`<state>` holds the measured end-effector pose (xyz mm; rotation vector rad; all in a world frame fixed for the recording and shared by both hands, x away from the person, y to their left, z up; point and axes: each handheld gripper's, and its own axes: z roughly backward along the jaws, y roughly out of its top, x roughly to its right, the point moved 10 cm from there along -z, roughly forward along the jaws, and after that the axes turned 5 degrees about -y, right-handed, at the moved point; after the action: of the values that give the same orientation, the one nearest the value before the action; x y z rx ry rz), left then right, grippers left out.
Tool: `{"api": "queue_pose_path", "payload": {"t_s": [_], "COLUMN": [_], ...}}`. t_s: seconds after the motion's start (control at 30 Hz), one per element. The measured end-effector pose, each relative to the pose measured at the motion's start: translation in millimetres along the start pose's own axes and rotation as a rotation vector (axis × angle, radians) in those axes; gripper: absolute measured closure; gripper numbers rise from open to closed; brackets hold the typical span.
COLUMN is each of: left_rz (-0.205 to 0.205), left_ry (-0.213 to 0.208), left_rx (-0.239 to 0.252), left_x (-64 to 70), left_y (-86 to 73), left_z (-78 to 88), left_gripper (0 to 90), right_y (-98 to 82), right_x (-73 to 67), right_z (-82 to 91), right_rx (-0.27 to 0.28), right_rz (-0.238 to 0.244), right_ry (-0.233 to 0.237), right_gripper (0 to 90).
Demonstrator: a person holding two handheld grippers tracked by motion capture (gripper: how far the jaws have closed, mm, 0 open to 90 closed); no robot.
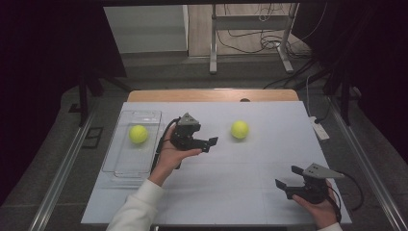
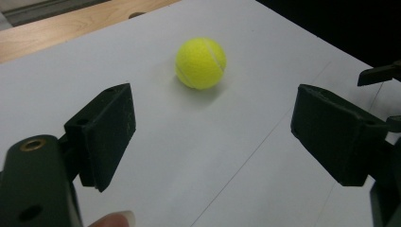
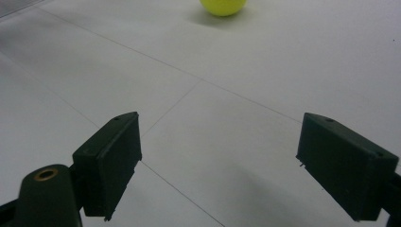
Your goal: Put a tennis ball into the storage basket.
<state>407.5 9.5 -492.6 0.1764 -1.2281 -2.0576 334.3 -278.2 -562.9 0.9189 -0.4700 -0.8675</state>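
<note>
Nearby, loose ball: round yellow tennis ball (image 1: pixel 239 129) on white table sheet (image 1: pixel 231 192), nothing between it and the left gripper (image 1: pixel 211 143).
Left gripper: jaws apart, empty.
Right gripper (image 1: pixel 286 177): jaws apart, empty, well apart.
Clear plastic tray (image 1: pixel 126 163): holds second yellow ball (image 1: pixel 138 134).

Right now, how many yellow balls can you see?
2. One ball lies in the clear tray on the left. The other ball sits on the white table, ahead of the left claw.
</note>
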Motion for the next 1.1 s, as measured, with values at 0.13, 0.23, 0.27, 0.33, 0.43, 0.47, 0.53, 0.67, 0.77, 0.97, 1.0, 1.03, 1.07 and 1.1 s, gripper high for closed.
{"api": "queue_pose_path", "payload": {"t_s": [0.13,0.23,0.27,0.33,0.43,0.47,0.53,0.67,0.77,0.97,1.0,1.03,1.07,1.1], "left_rz": [0.002,0.003,0.004,0.003,0.004,0.004,0.004,0.005,0.003,0.005,0.005,0.004,0.004,0.003], "left_ry": [0.000,0.002,0.001,-0.001,0.001,0.001,0.002,-0.001,-0.004,-0.008,-0.009,-0.008,-0.008,-0.007], "left_rx": [-0.008,-0.015,-0.016,-0.021,-0.026,-0.026,-0.027,-0.027,-0.031,-0.041,-0.043,-0.045,-0.046,-0.047], "left_x": [-0.9,-1.2,-0.9,-0.6,-0.6,-0.6,-0.7,0.1,0.8,0.8,0.7,0.6,0.5,0.3], "left_y": [0.9,1.8,2.0,2.6,3.4,3.4,5.1,8.9,10.5,11.6,11.7,11.9,12.0,12.1], "left_z": [-4.3,-7.5,-8.2,-10.0,-11.8,-11.8,-13.4,-16.2,-20.3,-25.6,-26.4,-27.5,-28.3,-28.7], "left_gripper": [15.4,15.2,15.2,15.1,15.0,15.0,15.0,15.0,14.9,14.8,14.8,14.8,14.8,14.8], "right_y": [-0.1,-0.1,-0.2,-0.1,-0.1,-0.1,-0.1,-0.2,-0.1,-0.6,-0.6,-0.6,-0.7,-0.7], "right_x": [0.1,0.0,-0.1,-0.4,-0.5,-0.5,-0.5,-0.8,-0.8,-0.4,-0.5,-0.5,-0.5,-0.5], "right_z": [0.0,-0.3,-0.4,-0.4,-0.3,-0.3,-0.3,-0.6,-0.5,-0.7,-0.8,-0.8,-1.0,-1.0], "right_rx": [0.000,-0.001,-0.001,-0.001,-0.001,-0.001,-0.002,-0.002,-0.001,-0.003,-0.003,-0.003,-0.003,-0.004], "right_rz": [0.000,0.000,0.000,0.001,0.001,0.001,0.001,0.000,0.000,0.000,0.000,0.000,0.000,-0.001], "right_ry": [0.000,0.001,0.002,0.002,0.002,0.002,0.003,0.004,0.004,0.005,0.005,0.005,0.005,0.005], "right_gripper": [14.4,14.4,14.4,14.4,14.3,14.3,14.3,14.3,14.3,14.3,14.3,14.3,14.3,14.3]}}
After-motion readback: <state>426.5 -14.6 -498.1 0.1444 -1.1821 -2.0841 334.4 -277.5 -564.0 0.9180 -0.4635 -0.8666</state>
